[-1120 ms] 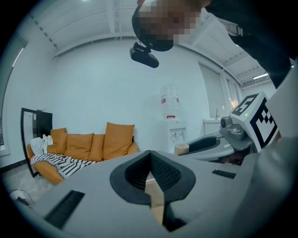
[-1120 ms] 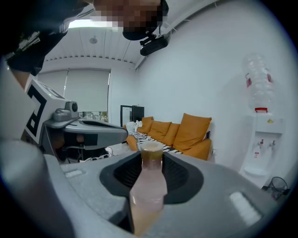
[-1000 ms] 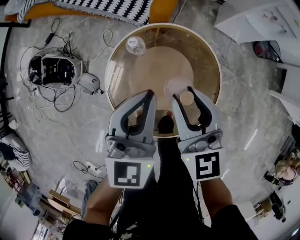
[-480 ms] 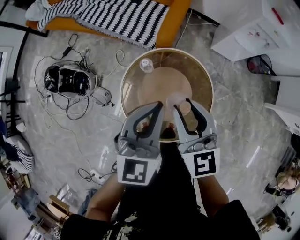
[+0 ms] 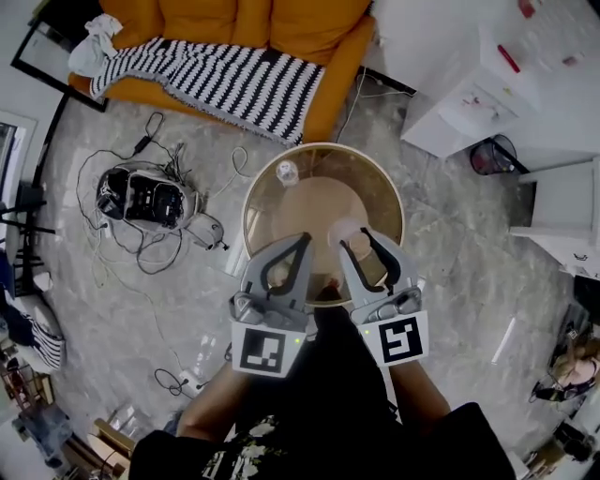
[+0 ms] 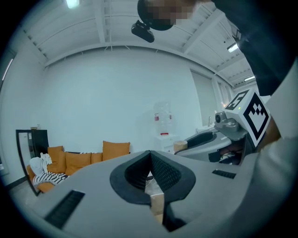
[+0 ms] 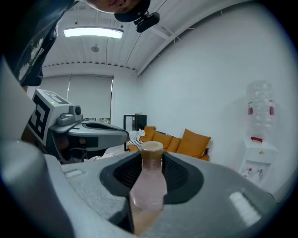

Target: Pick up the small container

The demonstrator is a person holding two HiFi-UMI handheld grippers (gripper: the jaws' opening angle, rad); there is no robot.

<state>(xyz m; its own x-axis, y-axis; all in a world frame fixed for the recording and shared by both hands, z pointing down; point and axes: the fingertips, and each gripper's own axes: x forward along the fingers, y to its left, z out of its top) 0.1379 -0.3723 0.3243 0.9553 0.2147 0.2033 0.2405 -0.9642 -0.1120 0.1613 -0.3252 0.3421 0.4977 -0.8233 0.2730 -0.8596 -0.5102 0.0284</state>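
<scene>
Two hand-held grippers are seen side by side over the near edge of a round glass-topped table [image 5: 258,202]. The left gripper [image 5: 306,238] is clenched, its jaws pressed together tip to tip with nothing between them. The right gripper [image 5: 357,236] is closed around the small container [image 7: 149,186], a pale pink translucent bottle with a tan cap, which is gripped at its body and held upright, clear of the tabletop. Near the table's far edge a small clear object [image 5: 286,172] is set, possibly a cup; it is too small to be told. Beyond the table an orange sofa [image 5: 281,23] is draped with a striped blanket [image 5: 216,80].
</scene>
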